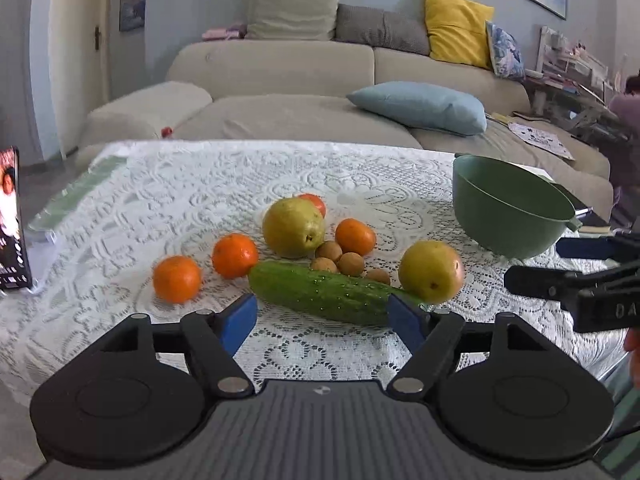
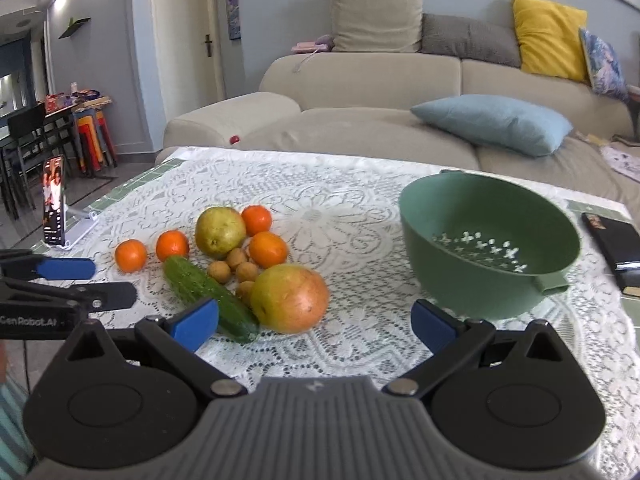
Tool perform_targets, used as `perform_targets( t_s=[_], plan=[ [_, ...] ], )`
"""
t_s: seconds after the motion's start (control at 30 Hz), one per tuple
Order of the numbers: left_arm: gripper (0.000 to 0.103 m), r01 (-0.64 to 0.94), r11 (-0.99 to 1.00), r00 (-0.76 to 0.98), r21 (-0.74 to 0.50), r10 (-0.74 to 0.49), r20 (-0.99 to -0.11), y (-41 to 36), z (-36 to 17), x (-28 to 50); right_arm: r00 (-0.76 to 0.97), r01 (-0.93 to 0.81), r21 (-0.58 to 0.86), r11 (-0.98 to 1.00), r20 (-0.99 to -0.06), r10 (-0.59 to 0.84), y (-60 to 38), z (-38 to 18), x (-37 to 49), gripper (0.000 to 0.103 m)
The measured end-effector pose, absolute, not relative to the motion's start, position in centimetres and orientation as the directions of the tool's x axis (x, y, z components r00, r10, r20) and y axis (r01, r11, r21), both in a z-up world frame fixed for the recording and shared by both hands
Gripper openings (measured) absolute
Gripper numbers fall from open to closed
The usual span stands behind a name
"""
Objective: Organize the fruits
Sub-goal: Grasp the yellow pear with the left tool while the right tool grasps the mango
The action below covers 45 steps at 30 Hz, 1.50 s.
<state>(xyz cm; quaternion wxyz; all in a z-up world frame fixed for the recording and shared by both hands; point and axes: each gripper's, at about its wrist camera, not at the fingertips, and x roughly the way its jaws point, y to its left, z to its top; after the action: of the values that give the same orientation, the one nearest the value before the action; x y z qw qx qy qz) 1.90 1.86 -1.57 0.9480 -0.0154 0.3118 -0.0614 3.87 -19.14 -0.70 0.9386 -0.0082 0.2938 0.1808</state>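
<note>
Table (image 2: 360, 184) under a white lace cloth; all produce sits loose on it, none sorted yet.

Green bowl (image 2: 488, 240) with a perforated bottom stands toward the table's right edge, empty, well apart from the fruit.

Cucumber (image 1: 328, 296) lies nearest the front edge, its right tip touching the near pear (image 1: 431, 271). Second pear (image 1: 293, 227) behind it, mid-table. Four tangerines (image 1: 235, 255) are spread around the pears, two of them left of the cucumber. Small brown round fruits (image 1: 351, 264) are clustered between the pears.

Left gripper (image 1: 323, 322): fingers wide, nothing between the pads, hovering at the front edge just short of the cucumber. Right gripper (image 2: 316, 324): fingers wide, empty, aimed at the gap between near pear and bowl.

Judgement: first pick, approach stage. Next move calls for straddling one item squarely, closing, then carrying it right to the bowl. The cucumber grips best across its width.
</note>
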Motion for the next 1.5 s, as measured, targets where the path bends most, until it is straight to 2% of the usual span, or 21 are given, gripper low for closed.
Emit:
perform_targets(
  t_s=[0.07,0.13,0.17,0.23,0.3,0.6,0.77,0.8,0.97,1.33,1.5],
  plan=[
    [0.08,0.112,0.989,0.782,-0.098,-0.148,-0.605,2.1,-1.8,2.6,0.748,-0.36,0.089,0.929,-0.567,0.344,-18.8,-0.9,4.4,0.097],
    [0.075,0.123,0.983,0.767,-0.137,-0.181,-0.615,2.4,-2.0,3.1,0.735,-0.359,0.085,0.93,-0.588,0.337,-18.6,-1.3,5.2,0.083],
    [0.073,0.132,0.979,0.762,-0.158,-0.202,-0.615,2.5,-2.1,3.3,0.722,-0.354,0.086,0.931,-0.607,0.331,-18.5,-1.6,5.7,0.079],
    [0.064,0.136,0.974,0.754,-0.181,-0.22,-0.619,2.7,-2.2,4.0,0.692,-0.358,0.103,0.928,-0.638,0.338,-18.4,-2.1,6.8,0.074],
    [0.061,0.135,0.973,0.745,-0.186,-0.223,-0.629,2.8,-2.2,4.9,0.661,-0.358,0.121,0.926,-0.667,0.343,-18.1,-2.5,8.0,0.069],
    [0.062,0.17,0.983,0.704,-0.066,-0.168,-0.69,2.0,-1.4,8.8,0.561,-0.344,0.223,0.912,-0.73,0.39,-16.8,-3.2,12.7,0.067],
    [0.067,0.181,0.983,0.709,-0.027,-0.15,-0.689,2.3,-1.5,11.6,0.528,-0.316,0.266,0.911,-0.748,0.402,-16.5,-3.9,14.1,0.067],
    [0.07,0.176,0.984,0.71,-0.034,-0.151,-0.688,2.5,-1.8,12.1,0.526,-0.313,0.273,0.909,-0.747,0.406,-16.5,-4.1,14.1,0.068],
    [0.07,0.136,0.99,0.714,-0.026,-0.116,-0.691,2.8,-2.7,14.0,0.518,-0.307,0.303,0.902,-0.742,0.425,-16.5,-4.7,14.2,0.069],
    [0.071,0.112,0.991,0.704,-0.08,-0.136,-0.697,3.4,-3.0,16.1,0.5,-0.274,0.383,0.882,-0.726,0.471,-17.3,-5.7,15.1,0.066],
    [0.072,0.112,0.989,0.694,-0.093,-0.145,-0.706,3.4,-3.2,16.9,0.582,-0.31,0.279,0.909,-0.7,0.414,-17.0,-4.4,15.2,0.066]
  ],
)
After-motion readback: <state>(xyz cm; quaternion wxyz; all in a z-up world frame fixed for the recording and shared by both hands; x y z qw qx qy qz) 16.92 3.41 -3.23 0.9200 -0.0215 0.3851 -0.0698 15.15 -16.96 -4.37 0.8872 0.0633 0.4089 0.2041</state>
